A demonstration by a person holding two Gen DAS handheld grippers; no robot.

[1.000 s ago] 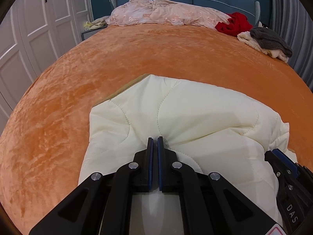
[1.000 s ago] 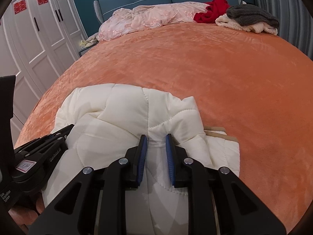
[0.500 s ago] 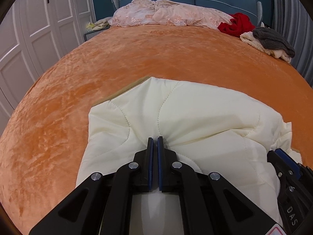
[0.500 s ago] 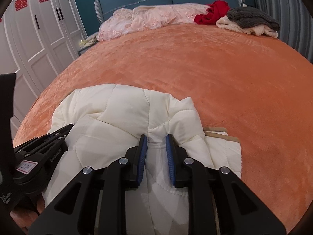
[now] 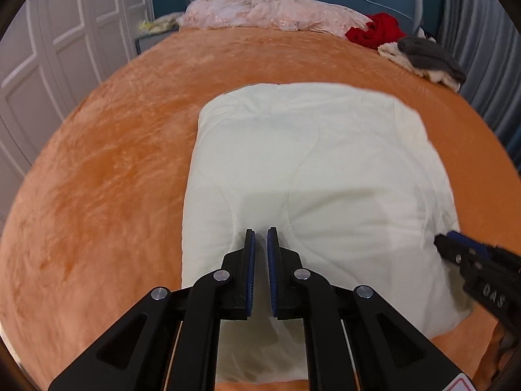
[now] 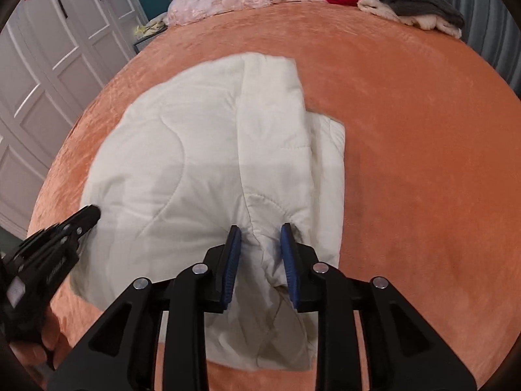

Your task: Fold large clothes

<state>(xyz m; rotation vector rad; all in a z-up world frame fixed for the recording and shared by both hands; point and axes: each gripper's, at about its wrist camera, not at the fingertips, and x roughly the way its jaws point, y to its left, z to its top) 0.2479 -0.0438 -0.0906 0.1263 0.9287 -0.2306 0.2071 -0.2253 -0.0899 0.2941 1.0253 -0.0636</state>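
Black, blue-padded tongs sit nearest in both views. The left gripper has just been opening; its jaws now stand a narrow slit apart at the near edge of the jacket, and no cloth shows pinched between the pads. The right gripper has also just been opening; its jaws stand wider apart, with a ridge of the jacket's near edge rising between them, and the pads do not look pressed on it. Each gripper shows at the side of the other's view.

Beyond the tongs the cream quilted jacket lies on the orange bed, toward its near end, folded into a thick, roughly rectangular bundle. Its long axis runs away from the grippers toward the headboard, the far edge rounded over. In the right view a lower layer juts out along the right side, so the stack is not quite square.

By my reading the main fold is done and the grip is being let go; squaring that edge, or one more fold, may remain.

Farther off, a pink cover, a red garment and a grey knit lie near the headboard, well apart from the jacket.
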